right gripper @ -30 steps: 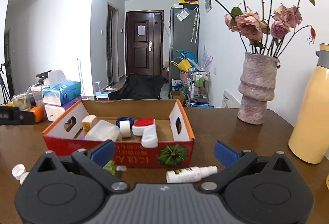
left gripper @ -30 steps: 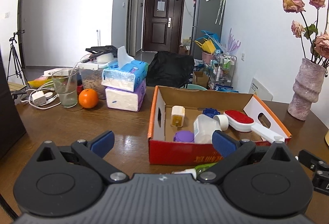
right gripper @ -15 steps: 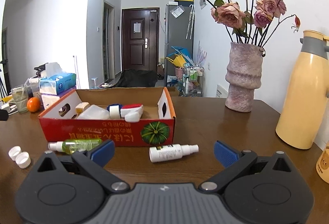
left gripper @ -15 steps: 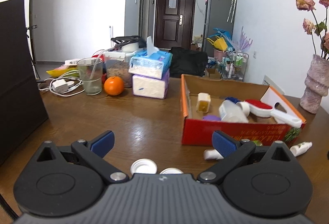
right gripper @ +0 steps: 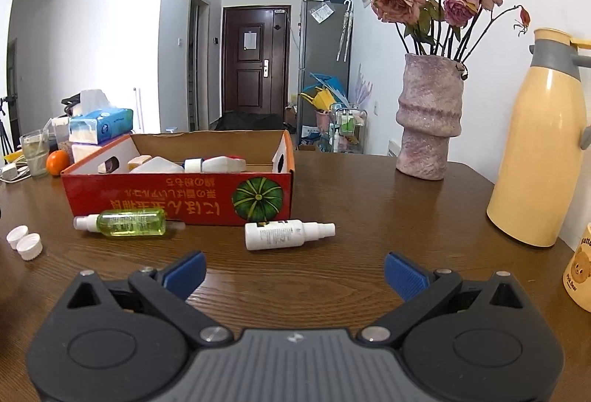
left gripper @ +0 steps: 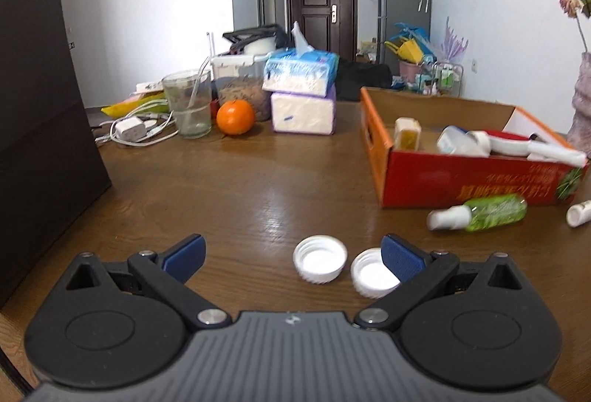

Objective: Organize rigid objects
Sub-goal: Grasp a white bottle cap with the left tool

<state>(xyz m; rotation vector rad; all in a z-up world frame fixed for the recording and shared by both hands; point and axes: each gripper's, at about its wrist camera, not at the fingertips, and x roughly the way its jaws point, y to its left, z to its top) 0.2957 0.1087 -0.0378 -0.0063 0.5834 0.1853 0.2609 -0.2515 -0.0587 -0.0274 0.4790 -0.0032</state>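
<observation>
A red cardboard box (left gripper: 458,177) (right gripper: 177,197) holds several small containers and a red-and-white brush. In front of it lie a green spray bottle (left gripper: 480,213) (right gripper: 125,223) and a white spray bottle (right gripper: 284,234) on their sides. Two white caps (left gripper: 320,263) (right gripper: 24,241) rest on the wooden table. My left gripper (left gripper: 293,254) is open low over the table, its right finger overlapping the second cap (left gripper: 373,277). My right gripper (right gripper: 293,272) is open and empty, short of the white bottle.
At the back left stand stacked tissue packs (left gripper: 301,90), an orange (left gripper: 235,117), a glass (left gripper: 187,103) and a charger with cables (left gripper: 129,130). A dark panel (left gripper: 40,129) borders the left. A vase of dried roses (right gripper: 430,114), a yellow thermos (right gripper: 535,158) and a mug (right gripper: 578,269) stand at the right.
Both grippers have pulled back from the box toward the near table edge. The left one also shifted left, bringing the two caps and green bottle into its view.
</observation>
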